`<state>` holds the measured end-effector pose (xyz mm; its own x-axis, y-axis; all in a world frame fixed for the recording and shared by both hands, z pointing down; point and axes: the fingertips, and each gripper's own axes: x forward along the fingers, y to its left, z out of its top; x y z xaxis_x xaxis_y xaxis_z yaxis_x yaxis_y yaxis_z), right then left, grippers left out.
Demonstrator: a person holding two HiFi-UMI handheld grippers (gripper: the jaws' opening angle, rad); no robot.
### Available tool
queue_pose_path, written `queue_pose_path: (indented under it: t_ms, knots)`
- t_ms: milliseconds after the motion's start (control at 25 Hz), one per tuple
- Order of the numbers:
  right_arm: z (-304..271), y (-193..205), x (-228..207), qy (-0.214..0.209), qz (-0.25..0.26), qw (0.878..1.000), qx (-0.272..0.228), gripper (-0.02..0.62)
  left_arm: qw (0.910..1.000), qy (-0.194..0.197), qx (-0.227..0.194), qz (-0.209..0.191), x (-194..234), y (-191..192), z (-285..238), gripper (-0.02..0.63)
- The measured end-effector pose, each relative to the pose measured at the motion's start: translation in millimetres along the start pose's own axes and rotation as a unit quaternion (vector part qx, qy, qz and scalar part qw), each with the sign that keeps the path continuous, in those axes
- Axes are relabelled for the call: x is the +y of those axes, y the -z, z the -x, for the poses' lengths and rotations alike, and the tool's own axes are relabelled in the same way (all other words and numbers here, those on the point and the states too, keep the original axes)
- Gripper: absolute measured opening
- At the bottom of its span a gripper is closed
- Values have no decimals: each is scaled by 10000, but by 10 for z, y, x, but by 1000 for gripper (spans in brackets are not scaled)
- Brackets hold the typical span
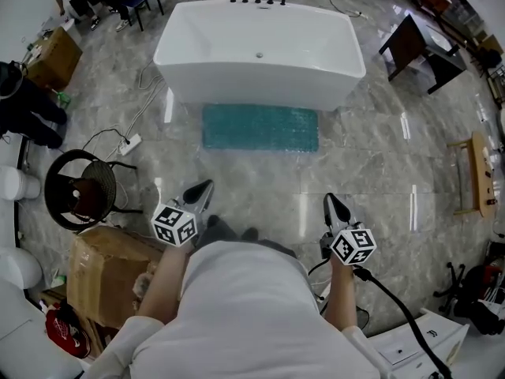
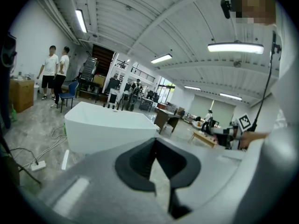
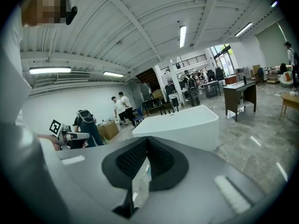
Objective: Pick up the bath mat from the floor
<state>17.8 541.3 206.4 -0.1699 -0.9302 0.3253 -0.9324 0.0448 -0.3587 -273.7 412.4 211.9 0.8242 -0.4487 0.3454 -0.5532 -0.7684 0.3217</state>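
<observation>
A teal bath mat point(image 1: 260, 127) lies flat on the marble floor, right in front of the white bathtub point(image 1: 260, 50). My left gripper point(image 1: 204, 189) is held close to my body, well short of the mat, jaws shut and empty. My right gripper point(image 1: 331, 204) is also near my body, to the right, shut with nothing in it. In the left gripper view the left gripper point(image 2: 153, 154) points over the tub point(image 2: 107, 127); the mat is hidden there. The right gripper point(image 3: 145, 148) likewise faces the tub point(image 3: 184, 125).
A round black fan point(image 1: 79, 189) and a cardboard box point(image 1: 106, 271) stand at my left, with a power strip and cables point(image 1: 130, 142) on the floor. Dark desks point(image 1: 418, 46) and a wooden bench point(image 1: 477, 172) are at the right. Two people point(image 2: 53, 73) stand far off.
</observation>
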Motion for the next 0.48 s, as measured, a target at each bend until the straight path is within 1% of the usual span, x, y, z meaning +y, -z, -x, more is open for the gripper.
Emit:
queue_pose_path:
  t_ms: [280,480]
  knots:
    - [16,-69,-163,67,-2,10000,0,6,9999,107,-15,-87,-41,-106,-243,2]
    - [-116,-96,-221,106,7,9999,5,6,9999,121,-53,-102,86,-179,-369,2]
